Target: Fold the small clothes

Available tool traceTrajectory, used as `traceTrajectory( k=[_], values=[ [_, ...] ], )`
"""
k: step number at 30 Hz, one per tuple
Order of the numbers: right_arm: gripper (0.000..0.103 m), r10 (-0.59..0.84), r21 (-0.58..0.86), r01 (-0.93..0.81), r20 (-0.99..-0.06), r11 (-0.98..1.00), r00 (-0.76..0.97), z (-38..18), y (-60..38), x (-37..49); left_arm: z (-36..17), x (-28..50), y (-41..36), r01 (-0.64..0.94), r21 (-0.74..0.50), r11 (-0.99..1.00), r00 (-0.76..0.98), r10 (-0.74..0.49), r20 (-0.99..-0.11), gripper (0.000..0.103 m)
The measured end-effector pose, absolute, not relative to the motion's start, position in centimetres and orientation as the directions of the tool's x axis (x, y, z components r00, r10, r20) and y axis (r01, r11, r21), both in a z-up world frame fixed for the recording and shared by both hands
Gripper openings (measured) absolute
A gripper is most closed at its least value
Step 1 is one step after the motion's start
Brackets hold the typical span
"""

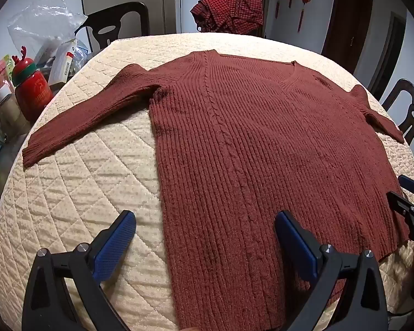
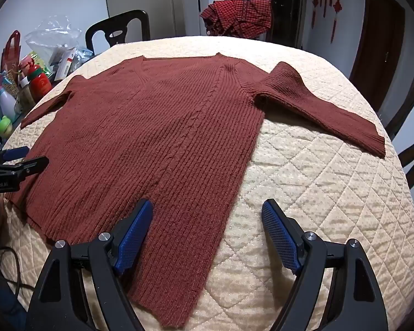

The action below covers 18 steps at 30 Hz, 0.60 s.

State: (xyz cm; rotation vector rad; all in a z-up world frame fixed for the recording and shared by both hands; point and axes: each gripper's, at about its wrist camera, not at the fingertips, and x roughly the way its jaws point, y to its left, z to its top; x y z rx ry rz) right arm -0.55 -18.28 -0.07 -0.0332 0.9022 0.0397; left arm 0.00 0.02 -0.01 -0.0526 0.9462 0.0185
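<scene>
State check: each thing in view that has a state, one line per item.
sweater: spread flat, front up, unfolded, not gripped
left sleeve: stretched out to the side, flat
right sleeve: stretched out to the side, flat
left gripper: open, over the hem's left corner
right gripper: open, over the hem's right corner
quilted cover: spread over the table
checked garment: crumpled heap at the far edge

Rust-red sweater lies flat on the quilted table — right gripper jaws spread wide above its hem.
</scene>
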Motion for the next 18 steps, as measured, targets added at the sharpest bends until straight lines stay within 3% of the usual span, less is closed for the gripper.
traceTrajectory(
  k=[18],
  values=[
    [0.082,0.022,-0.010,-0.048,-0.782,0.999,0.622,-0.11,-18.07,-0.58,0.01,-0.01,0.03,-0.038,-0.032,0.999,0.588,-0.003,-0.809,0.103]
  ],
)
